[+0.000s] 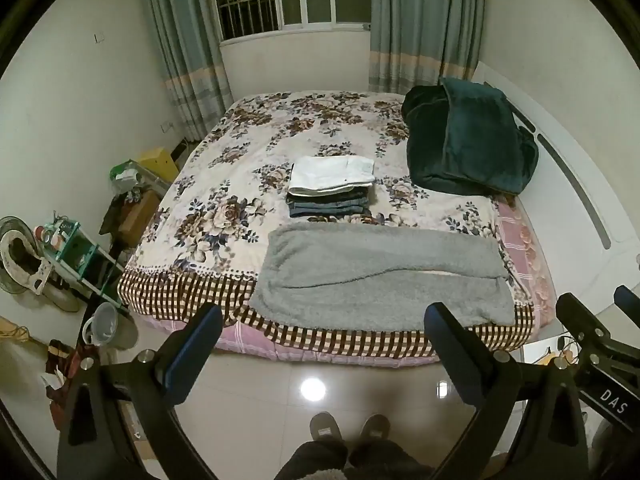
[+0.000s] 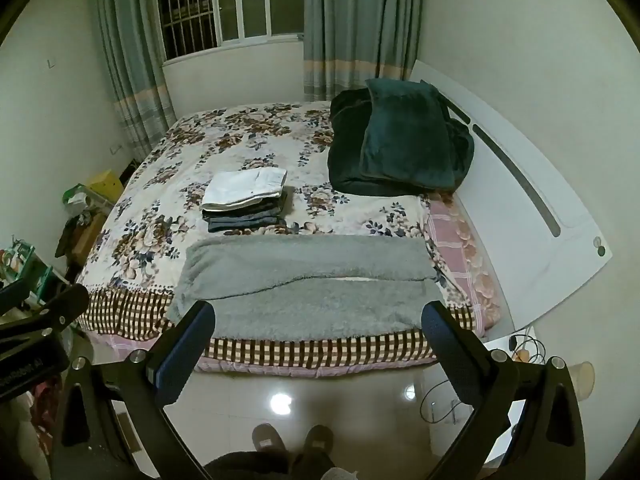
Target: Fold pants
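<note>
Grey fleecy pants [image 1: 380, 276] lie flat across the near edge of the bed, waistband at the left and the two legs running right; they also show in the right wrist view [image 2: 312, 284]. My left gripper [image 1: 324, 320] is open and empty, held above the floor in front of the bed. My right gripper [image 2: 320, 320] is open and empty, also short of the bed's edge; it shows at the right edge of the left wrist view [image 1: 600, 320]. Neither touches the pants.
A stack of folded clothes [image 1: 330, 188], white on top of dark denim, sits mid-bed behind the pants. A dark green blanket [image 1: 468, 140] is piled at the back right. The floral bedspread [image 1: 240, 152] covers the bed. Shelves and clutter [image 1: 80, 248] stand left. My slippered feet [image 1: 348, 428] are on the shiny floor.
</note>
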Available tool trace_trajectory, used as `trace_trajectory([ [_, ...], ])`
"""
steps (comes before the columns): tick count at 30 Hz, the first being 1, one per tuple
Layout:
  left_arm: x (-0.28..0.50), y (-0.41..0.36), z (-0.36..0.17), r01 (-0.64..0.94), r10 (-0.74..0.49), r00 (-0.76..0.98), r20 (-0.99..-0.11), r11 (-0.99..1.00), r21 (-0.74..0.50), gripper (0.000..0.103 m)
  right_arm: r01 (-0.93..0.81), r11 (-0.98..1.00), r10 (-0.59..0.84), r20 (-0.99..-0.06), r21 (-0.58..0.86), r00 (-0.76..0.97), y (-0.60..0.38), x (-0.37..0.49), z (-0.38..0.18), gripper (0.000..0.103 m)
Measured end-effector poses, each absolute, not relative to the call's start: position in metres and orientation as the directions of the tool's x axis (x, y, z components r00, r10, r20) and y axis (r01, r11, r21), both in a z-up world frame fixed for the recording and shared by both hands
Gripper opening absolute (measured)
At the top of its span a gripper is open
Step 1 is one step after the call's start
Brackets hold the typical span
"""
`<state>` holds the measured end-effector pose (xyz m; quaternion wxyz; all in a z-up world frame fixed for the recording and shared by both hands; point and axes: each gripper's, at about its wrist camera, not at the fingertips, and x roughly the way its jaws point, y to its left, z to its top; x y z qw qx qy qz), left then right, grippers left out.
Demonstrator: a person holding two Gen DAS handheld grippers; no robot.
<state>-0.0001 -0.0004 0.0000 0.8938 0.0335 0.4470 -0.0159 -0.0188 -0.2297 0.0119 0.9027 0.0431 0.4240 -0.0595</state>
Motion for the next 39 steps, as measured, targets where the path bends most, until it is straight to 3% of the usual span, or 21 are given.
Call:
trace_trajectory([
  [39, -0.006, -0.003, 0.002, 0.058, -0.004, 0.589, -0.808, 0.998, 0.037, 0.103, 0.116, 0.993, -0.051, -0.784, 0.028, 0.619, -0.229, -0.021, 0.011, 0.103],
])
